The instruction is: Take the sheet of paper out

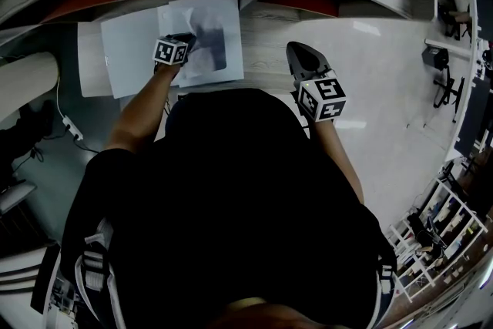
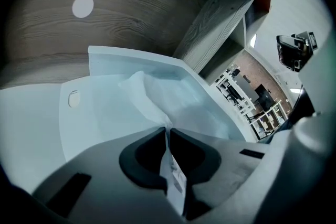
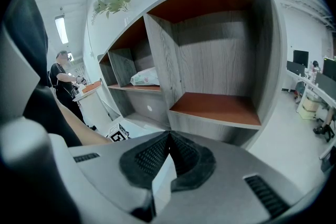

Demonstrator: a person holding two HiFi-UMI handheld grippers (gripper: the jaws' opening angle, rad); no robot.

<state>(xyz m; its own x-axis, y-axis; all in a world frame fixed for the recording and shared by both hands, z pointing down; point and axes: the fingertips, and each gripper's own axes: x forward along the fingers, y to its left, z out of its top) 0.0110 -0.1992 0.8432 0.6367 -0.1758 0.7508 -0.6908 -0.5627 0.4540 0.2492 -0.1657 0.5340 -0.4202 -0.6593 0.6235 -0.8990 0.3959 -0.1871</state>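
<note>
A pale, clear plastic sleeve (image 2: pixel 100 113) lies flat on the white desk (image 1: pixel 370 65) in front of the shelf unit. A white sheet of paper (image 2: pixel 149 93) rises out of it in a crumpled fold. My left gripper (image 2: pixel 168 132) is shut on that fold, and a strip of the sheet runs down between the black pads. In the head view the left gripper (image 1: pixel 187 44) sits over the sheet of paper (image 1: pixel 219 19) and the sleeve (image 1: pixel 127 50). My right gripper (image 1: pixel 302 56) hovers to the right above bare desk, its jaws (image 3: pixel 169 136) shut with nothing between them.
A grey wooden shelf unit (image 3: pixel 220 60) with red-brown boards stands along the desk's far edge. A white packet (image 3: pixel 144 77) lies in one compartment. A person (image 3: pixel 63 81) stands far off to the left. A cable (image 1: pixel 68 123) trails on the floor at left.
</note>
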